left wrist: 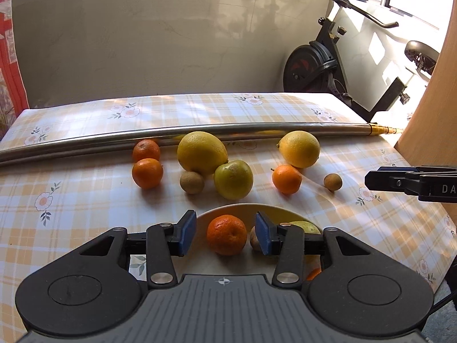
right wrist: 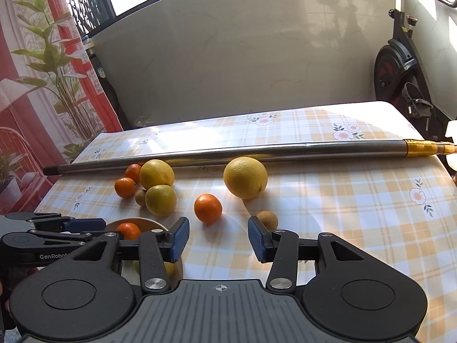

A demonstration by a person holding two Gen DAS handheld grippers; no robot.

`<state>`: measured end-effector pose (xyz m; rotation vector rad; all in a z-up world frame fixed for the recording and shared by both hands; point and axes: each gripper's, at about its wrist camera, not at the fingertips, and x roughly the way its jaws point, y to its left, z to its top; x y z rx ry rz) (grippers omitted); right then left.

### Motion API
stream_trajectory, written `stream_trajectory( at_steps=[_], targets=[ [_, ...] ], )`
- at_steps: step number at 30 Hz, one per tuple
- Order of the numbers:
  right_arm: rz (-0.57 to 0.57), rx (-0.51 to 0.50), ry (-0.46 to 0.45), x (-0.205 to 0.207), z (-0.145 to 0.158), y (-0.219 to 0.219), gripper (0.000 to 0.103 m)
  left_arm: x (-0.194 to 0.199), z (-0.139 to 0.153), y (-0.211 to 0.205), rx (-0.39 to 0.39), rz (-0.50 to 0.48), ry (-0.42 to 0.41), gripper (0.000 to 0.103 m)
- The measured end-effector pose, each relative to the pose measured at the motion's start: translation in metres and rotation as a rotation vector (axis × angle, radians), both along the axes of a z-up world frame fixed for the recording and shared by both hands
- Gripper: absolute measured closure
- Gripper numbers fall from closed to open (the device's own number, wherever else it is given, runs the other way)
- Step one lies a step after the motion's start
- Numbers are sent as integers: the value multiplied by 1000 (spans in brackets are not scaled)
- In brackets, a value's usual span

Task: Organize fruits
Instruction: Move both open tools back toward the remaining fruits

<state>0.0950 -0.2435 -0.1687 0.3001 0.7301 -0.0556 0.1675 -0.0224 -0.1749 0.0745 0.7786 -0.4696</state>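
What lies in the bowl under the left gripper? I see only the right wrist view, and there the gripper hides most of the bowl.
Observer: The bowl holds a tangerine, a small brown fruit and a yellow-green fruit.
Operator: Does the left gripper hold the tangerine?
Observer: No. The left gripper is open, and a gap shows between each pad and the tangerine.
Operator: Is the brown fruit fully visible?
Observer: Only partly. The right pad of the left gripper covers its right side.
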Motion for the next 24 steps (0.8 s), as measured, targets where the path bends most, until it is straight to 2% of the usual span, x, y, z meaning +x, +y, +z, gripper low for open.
stream_trajectory(
  at_steps=[8,16,21,24],
  targets=[
    [-20,-4,-13,-2,2,-5,60,8,39,46,-73,115,-40,56],
    [-39,11,-14,0,-2,-12,60,22,65,89,-64,246,-83,56],
    [-47,11,-13,2,-4,-15,60,37,75,106,-91,299,-64,56],
    [-64,20,-10,3,-7,-18,60,49,78,113,-81,329,-37,56]
  ],
)
